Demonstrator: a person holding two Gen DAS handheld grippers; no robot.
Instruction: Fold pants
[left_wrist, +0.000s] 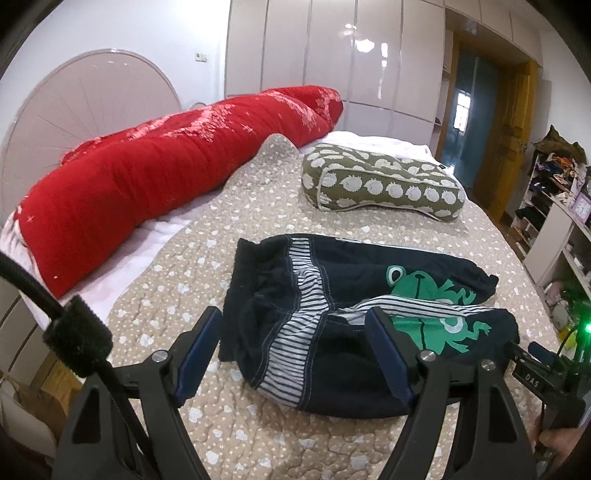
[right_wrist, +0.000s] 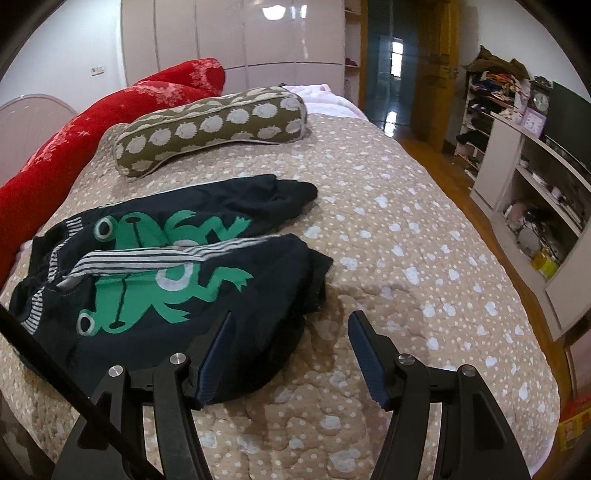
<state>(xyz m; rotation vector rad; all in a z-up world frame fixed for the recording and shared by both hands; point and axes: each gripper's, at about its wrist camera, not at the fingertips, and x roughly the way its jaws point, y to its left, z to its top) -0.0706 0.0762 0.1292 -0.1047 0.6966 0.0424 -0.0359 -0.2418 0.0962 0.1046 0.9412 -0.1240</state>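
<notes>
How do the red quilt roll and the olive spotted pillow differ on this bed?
The red quilt roll is plain red with faint pale sparkles; the olive pillow carries white round spots. The roll is far longer, lying along the headboard side; the pillow is short and lies nearer the pants. Both rest on the bed, untouched.

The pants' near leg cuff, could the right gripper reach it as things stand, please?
Probably yes. The right gripper has open jaws just short of the near cuff of the pants, with only bare bedspread between; nothing blocks the way.
</notes>
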